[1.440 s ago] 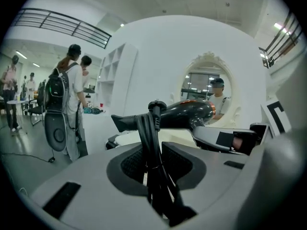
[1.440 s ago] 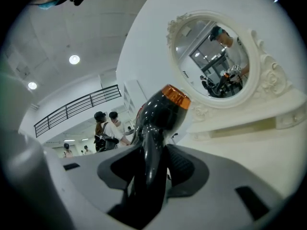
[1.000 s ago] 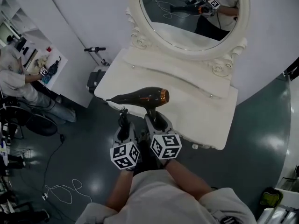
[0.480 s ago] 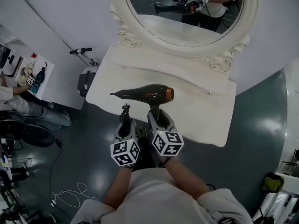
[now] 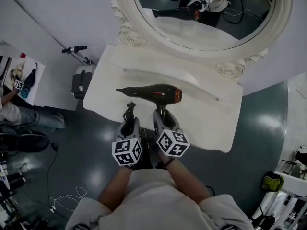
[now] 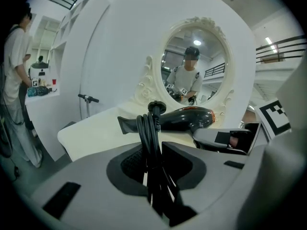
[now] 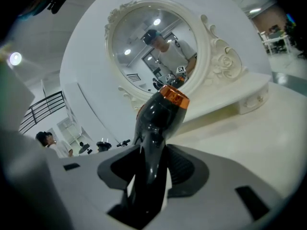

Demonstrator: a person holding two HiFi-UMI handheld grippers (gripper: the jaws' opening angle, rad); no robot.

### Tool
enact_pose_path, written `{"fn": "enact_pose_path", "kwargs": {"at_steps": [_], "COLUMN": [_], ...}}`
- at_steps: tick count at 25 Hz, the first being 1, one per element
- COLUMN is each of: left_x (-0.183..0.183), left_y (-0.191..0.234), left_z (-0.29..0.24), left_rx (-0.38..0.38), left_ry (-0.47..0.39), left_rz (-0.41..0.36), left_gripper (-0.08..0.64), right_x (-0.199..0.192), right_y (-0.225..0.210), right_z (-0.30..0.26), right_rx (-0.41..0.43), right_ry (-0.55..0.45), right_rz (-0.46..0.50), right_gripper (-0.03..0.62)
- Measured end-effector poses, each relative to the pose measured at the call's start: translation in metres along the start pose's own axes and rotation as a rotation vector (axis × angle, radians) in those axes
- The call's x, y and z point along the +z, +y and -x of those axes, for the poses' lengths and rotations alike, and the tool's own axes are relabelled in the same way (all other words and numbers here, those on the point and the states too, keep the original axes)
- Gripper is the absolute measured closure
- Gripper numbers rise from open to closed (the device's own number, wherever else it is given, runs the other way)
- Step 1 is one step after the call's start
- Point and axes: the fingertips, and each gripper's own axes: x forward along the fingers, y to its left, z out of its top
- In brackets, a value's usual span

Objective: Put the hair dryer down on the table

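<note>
A black hair dryer (image 5: 152,94) with an orange rear ring hangs level over the white dressing table (image 5: 211,123), nozzle pointing left. My right gripper (image 5: 161,115) is shut on its handle (image 7: 152,162); the barrel (image 7: 163,111) rises in front of the jaws. My left gripper (image 5: 129,115) is shut on the dryer's bundled black cord (image 6: 151,147), with the plug (image 6: 156,107) sticking up above the jaws. The dryer (image 6: 180,119) shows just beyond the cord in the left gripper view. Whether the dryer touches the tabletop cannot be told.
An oval mirror (image 5: 206,13) in an ornate white frame stands at the table's back and reflects me and the dryer. A scooter (image 5: 81,75) leans by the table's left end. A person (image 5: 19,114) sits at the far left. Grey floor surrounds the table.
Both grippers have carried the dryer and its cord forward and lower, from the table's front edge to over the tabletop. The grips are unchanged.
</note>
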Motion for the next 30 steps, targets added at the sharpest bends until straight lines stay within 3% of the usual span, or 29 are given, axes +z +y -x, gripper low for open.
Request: {"fn": "enact_pose_path", "kwargs": {"at_steps": [19, 30], "left_x": [0.007, 0.008], "left_y": [0.014, 0.026], "left_z": [-0.066, -0.079], "left_rx": [-0.178, -0.244], "left_ry": [0.139, 0.179], "left_rz": [-0.072, -0.091], "left_gripper": [0.476, 0.476], "right_x": [-0.009, -0.021], "right_y": [-0.023, -0.023], "right_z": [-0.044, -0.054], "right_rx": [-0.197, -0.243], "right_ry": [-0.004, 0.004], "right_rz": [-0.106, -0.168], "right_gripper": [0.410, 0.410]}}
